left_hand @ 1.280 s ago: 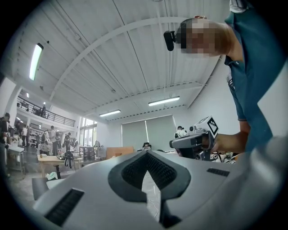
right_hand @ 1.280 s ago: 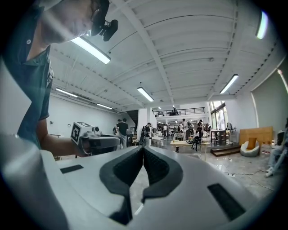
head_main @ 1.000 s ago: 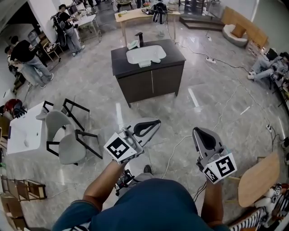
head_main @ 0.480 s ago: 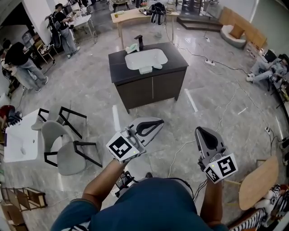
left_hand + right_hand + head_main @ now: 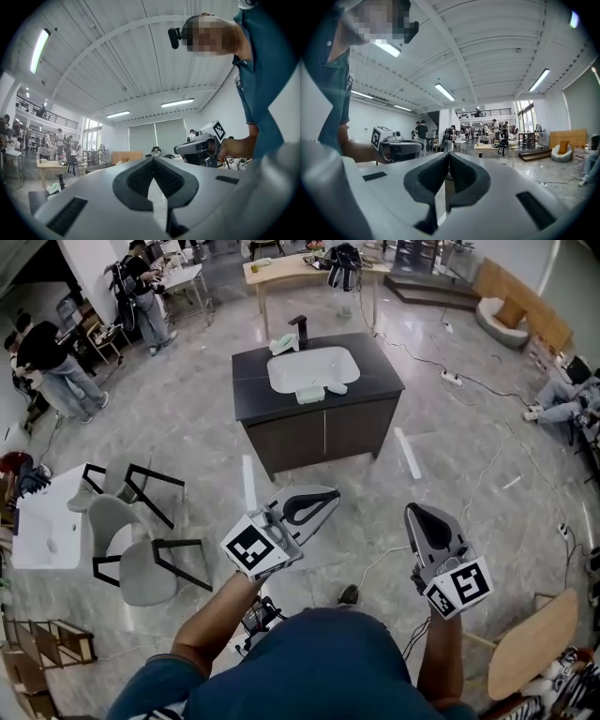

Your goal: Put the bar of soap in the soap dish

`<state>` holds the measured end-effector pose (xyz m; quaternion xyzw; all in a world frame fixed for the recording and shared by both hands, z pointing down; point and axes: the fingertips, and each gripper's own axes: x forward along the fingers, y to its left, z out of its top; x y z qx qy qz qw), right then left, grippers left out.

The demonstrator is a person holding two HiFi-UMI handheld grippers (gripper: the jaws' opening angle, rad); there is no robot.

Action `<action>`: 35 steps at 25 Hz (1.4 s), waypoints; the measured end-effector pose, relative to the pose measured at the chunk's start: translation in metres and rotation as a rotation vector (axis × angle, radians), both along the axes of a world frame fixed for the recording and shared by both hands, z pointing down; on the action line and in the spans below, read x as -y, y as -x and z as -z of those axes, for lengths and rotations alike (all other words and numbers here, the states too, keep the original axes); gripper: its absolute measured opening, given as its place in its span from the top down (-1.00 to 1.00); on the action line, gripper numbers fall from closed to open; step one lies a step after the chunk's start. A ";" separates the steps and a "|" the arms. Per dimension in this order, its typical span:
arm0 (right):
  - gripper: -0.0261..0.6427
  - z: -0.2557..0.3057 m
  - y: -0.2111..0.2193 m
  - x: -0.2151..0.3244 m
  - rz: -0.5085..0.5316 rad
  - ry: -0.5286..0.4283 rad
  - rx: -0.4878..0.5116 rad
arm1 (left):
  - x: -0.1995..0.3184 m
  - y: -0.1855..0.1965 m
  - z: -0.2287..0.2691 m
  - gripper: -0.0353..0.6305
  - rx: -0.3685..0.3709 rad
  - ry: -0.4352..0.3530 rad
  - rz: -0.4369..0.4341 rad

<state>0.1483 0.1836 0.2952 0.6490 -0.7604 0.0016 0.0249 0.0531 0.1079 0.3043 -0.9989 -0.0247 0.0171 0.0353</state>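
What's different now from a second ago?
The person has stepped closer: the dark cabinet with the white sink looks bigger and nearer. Nothing was grabbed or dropped. The left gripper and right gripper stay held out in front, fingers shut and empty.

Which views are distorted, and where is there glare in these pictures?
Head view: bent at the edges, with pale streaks of reflected light on the floor. Left gripper view: strong fisheye, dark corners, an overbright ceiling lamp. Right gripper view: the same fisheye and dark corners.
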 end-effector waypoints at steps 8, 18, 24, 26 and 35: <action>0.88 0.005 -0.071 0.037 0.068 -0.016 0.005 | 0.031 -0.067 0.005 0.89 -0.027 -0.007 0.057; 0.88 -0.015 -0.124 0.097 0.125 0.017 0.021 | 0.082 -0.117 -0.008 0.89 -0.003 0.015 0.108; 0.88 -0.022 -0.135 0.153 0.107 0.030 0.030 | 0.140 -0.129 -0.021 0.89 0.012 0.033 0.095; 0.88 -0.019 -0.138 0.172 0.095 0.031 0.023 | 0.160 -0.133 -0.015 0.89 -0.001 0.035 0.083; 0.88 -0.021 -0.148 0.243 0.047 0.024 0.020 | 0.230 -0.144 -0.013 0.89 -0.004 0.021 0.031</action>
